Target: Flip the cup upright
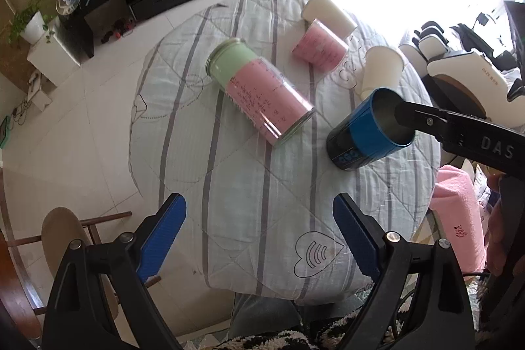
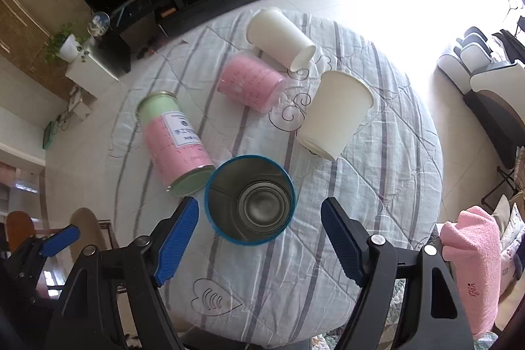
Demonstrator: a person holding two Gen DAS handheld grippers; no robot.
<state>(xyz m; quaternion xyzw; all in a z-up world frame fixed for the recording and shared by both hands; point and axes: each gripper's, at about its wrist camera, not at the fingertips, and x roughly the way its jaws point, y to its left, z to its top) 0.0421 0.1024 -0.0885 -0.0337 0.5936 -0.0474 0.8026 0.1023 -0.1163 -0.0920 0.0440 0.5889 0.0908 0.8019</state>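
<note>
A blue metal cup [image 1: 367, 133] stands upright with its open mouth up on the striped round table [image 1: 249, 202]; I look straight down into it in the right wrist view [image 2: 250, 198]. My right gripper [image 2: 260, 238] hangs open just above the cup's mouth, its jaws wider than the cup; one black finger [image 1: 426, 120] shows over the rim. My left gripper [image 1: 259, 238] is open and empty over the table's near edge.
A long pink and green can [image 1: 259, 91] lies on its side beside the blue cup. A pink cup [image 1: 320, 46] and two white paper cups [image 1: 328, 13], [image 1: 380, 71] lie on their sides further back. A pink towel [image 2: 472, 264] hangs right of the table.
</note>
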